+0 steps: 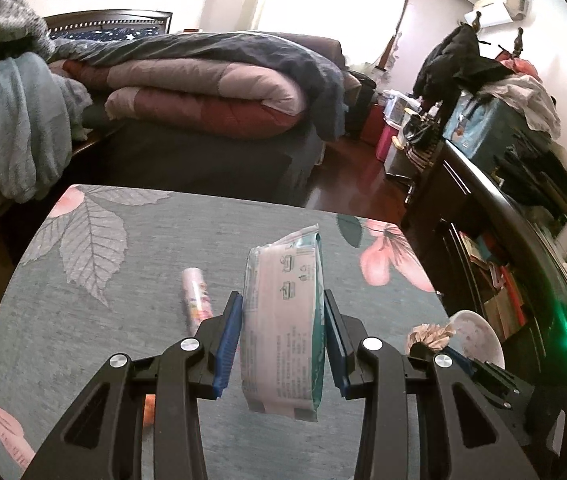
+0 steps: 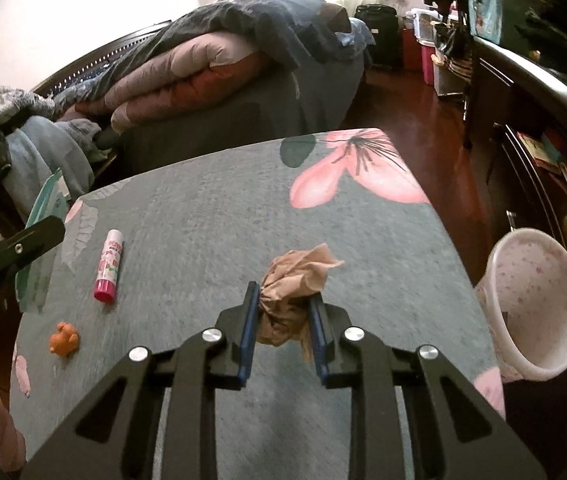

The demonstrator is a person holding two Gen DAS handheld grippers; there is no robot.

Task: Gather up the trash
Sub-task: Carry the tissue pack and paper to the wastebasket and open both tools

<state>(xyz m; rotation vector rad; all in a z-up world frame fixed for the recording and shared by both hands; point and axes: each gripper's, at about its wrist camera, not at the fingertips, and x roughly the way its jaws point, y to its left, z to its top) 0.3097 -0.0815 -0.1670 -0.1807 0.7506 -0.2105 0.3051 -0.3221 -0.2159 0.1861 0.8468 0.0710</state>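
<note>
My left gripper (image 1: 282, 304) is shut on a flat green-and-white tissue packet (image 1: 283, 320), held upright above the flowered table (image 1: 123, 320). In the right wrist view the same packet (image 2: 45, 204) shows at the far left edge with part of the left gripper. My right gripper (image 2: 283, 296) is shut on a crumpled brown paper ball (image 2: 295, 276), lifted just over the table (image 2: 223, 200). That paper ball (image 1: 429, 336) also appears in the left wrist view, beside a white speckled bin (image 1: 479, 340). The bin (image 2: 535, 304) stands off the table's right edge, its mouth facing me.
A pink-capped glue stick (image 2: 109, 266) and a small orange toy (image 2: 64, 338) lie on the table's left part. A bed with folded quilts (image 1: 203, 92) is behind the table. A dark shelf unit (image 1: 503, 240) crowded with clothes and books lines the right side.
</note>
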